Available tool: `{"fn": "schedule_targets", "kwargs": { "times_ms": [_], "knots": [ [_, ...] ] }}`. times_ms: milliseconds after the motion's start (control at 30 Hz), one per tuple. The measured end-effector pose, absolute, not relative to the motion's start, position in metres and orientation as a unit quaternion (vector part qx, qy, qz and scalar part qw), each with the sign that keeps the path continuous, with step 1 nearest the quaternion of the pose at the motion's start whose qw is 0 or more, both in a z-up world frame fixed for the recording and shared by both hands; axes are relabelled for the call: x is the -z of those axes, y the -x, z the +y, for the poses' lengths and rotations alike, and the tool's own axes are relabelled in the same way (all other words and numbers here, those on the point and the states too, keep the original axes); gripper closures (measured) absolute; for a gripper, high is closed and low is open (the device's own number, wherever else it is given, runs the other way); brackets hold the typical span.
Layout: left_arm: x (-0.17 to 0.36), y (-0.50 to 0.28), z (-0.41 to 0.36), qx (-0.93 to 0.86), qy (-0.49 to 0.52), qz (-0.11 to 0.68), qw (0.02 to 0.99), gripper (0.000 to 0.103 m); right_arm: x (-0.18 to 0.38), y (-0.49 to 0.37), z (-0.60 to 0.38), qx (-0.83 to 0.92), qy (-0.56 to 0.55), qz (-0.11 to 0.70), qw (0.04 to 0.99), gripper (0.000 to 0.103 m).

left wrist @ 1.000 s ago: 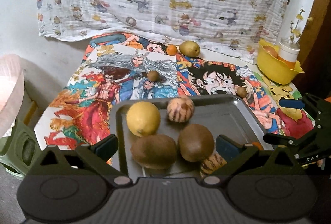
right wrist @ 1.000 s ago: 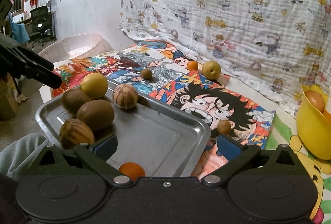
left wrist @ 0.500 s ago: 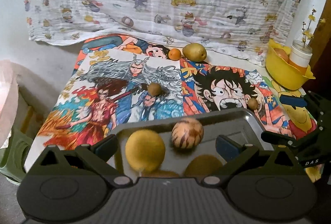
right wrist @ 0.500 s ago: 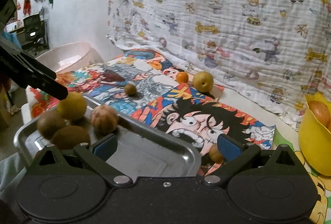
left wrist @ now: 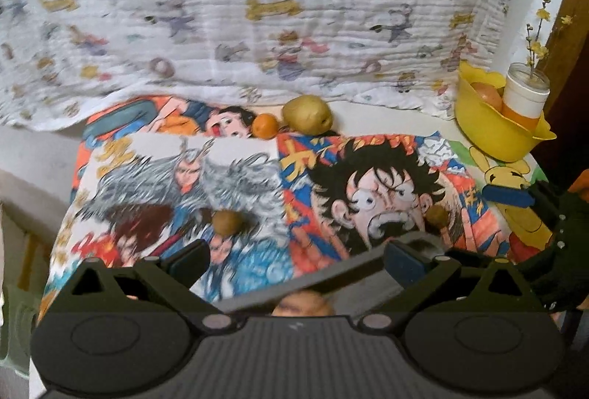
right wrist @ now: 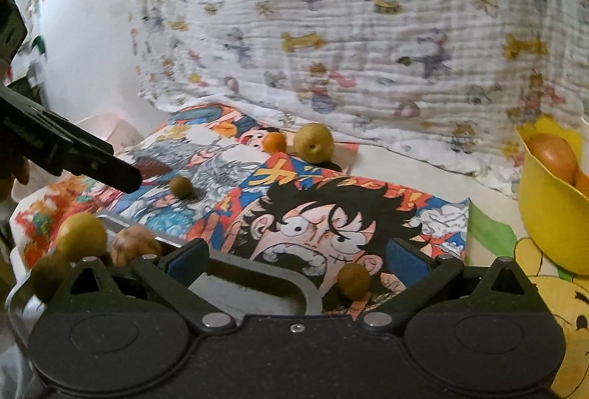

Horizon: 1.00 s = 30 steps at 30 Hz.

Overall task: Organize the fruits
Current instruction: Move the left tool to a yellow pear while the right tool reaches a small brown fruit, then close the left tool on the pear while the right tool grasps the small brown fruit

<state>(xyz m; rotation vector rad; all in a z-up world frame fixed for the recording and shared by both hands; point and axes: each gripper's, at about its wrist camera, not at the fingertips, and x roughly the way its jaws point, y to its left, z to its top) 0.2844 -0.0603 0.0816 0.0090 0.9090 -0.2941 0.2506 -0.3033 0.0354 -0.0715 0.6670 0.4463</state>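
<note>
Cartoon-printed cloth covers the counter (left wrist: pixel 386 126). Both tongs, left (left wrist: pixel 296 257) and right (right wrist: pixel 296 261), stay spread and empty, now farther forward over the metal tray (right wrist: pixel 257 285), hiding most fruit there; a pear (left wrist: pixel 307 115), orange (left wrist: pixel 265 126) and yellow bowl (left wrist: pixel 493 137) lie beyond.

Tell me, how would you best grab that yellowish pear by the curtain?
Grip the pear across its round belly, coming from above with the gripper. A small orange sits close on one side and the patterned cloth hangs behind it.
</note>
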Motion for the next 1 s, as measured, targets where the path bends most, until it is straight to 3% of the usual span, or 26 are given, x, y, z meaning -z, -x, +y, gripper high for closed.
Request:
{"fn": "schedule_targets", "kwargs": {
  "times_ms": [733,800,1000],
  "knots": [
    [-0.062,-0.354,-0.100,0.223,-0.042,0.457,0.860,0.001,-0.017,-0.273,-0.319,-0.151,-0.054,0.378,0.912,0.002],
    [-0.060,-0.360,-0.104,0.234,-0.045,0.452,0.860,0.001,-0.014,-0.277,-0.320,-0.131,-0.068,0.384,0.912,0.012],
    [-0.055,-0.384,-0.112,0.256,-0.064,0.419,0.869,0.001,-0.005,-0.280,-0.319,-0.077,-0.093,0.407,0.905,0.025]
  ]
}}
